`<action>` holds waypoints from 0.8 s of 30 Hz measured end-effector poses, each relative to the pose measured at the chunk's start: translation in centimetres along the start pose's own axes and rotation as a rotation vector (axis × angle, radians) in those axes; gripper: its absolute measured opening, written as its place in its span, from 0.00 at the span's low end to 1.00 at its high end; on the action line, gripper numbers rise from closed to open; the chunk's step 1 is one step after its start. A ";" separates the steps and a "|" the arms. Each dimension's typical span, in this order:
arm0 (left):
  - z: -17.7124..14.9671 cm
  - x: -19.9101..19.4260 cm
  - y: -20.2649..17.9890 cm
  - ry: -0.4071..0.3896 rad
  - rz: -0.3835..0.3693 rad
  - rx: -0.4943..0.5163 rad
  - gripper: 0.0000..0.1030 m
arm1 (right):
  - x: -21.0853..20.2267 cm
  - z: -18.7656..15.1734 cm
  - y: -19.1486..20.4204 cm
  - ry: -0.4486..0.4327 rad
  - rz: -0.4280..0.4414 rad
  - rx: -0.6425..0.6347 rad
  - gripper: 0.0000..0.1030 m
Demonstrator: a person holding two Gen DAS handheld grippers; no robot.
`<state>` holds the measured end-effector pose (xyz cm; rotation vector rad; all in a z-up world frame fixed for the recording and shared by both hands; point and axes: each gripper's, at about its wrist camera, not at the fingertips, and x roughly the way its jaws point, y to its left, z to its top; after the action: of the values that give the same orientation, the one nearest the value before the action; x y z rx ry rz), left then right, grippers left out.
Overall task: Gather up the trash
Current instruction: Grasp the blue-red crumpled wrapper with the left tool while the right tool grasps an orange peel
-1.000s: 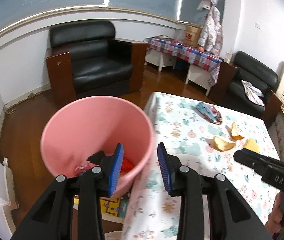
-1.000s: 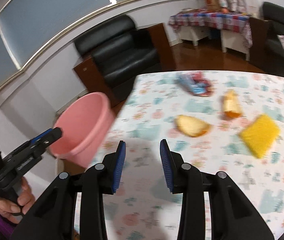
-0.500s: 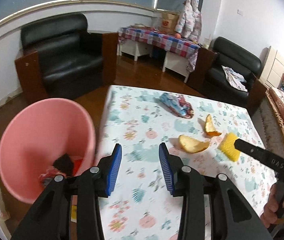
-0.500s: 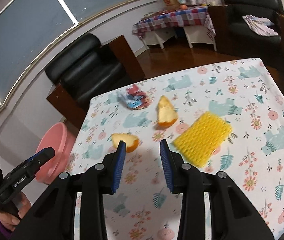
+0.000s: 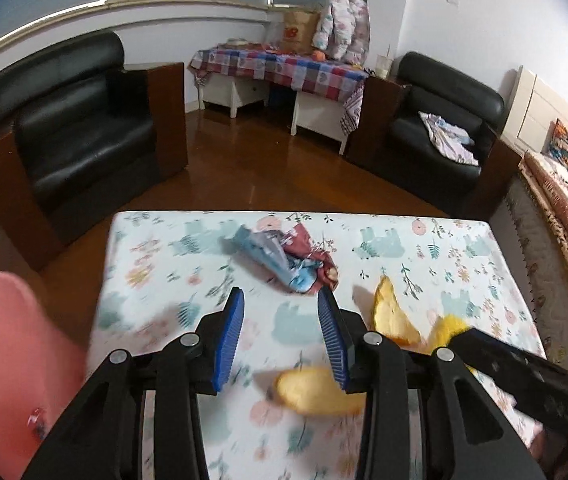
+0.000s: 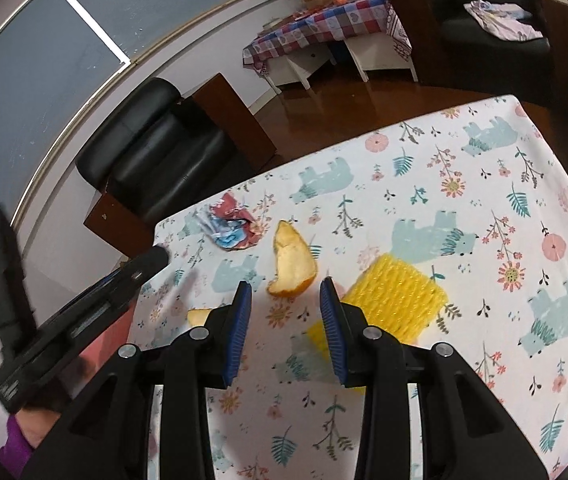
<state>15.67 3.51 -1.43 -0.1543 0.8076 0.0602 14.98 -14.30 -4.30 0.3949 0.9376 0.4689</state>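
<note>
Trash on the table [image 5: 155,264], left view: crumpled wrapper [image 5: 284,260] at 12 o'clock, orange peel [image 5: 316,394] low between the left gripper's [image 5: 280,336] open, empty jaws. Right view: bigger peel [image 6: 294,262] just ahead of the right gripper's [image 6: 286,324] open, empty jaws, yellow foam net [image 6: 396,300] at 2 o'clock.

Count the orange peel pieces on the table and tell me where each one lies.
2. One peel lies between the crumpled wrapper and the yellow foam net. The other peel lies nearer the table's front edge, towards the pink bin.
</note>
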 end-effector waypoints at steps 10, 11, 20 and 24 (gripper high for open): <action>2.0 7.0 0.9 0.096 0.009 -0.079 0.34 | 1.4 2.0 -1.5 0.046 -0.014 -0.013 0.35; 2.0 7.6 1.0 0.103 0.016 -0.085 0.29 | 1.5 2.2 -1.5 0.049 -0.014 -0.020 0.35; 1.3 7.8 2.8 0.105 -0.028 -0.136 0.04 | 4.4 3.8 -0.2 0.105 -0.011 -0.112 0.35; 0.8 6.4 3.7 0.092 -0.057 -0.148 0.04 | 6.1 4.1 0.0 0.134 -0.039 -0.143 0.35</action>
<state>20.24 7.21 -5.97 -0.3212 0.8906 0.0594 21.51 -11.47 -6.16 0.2171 1.0325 0.5287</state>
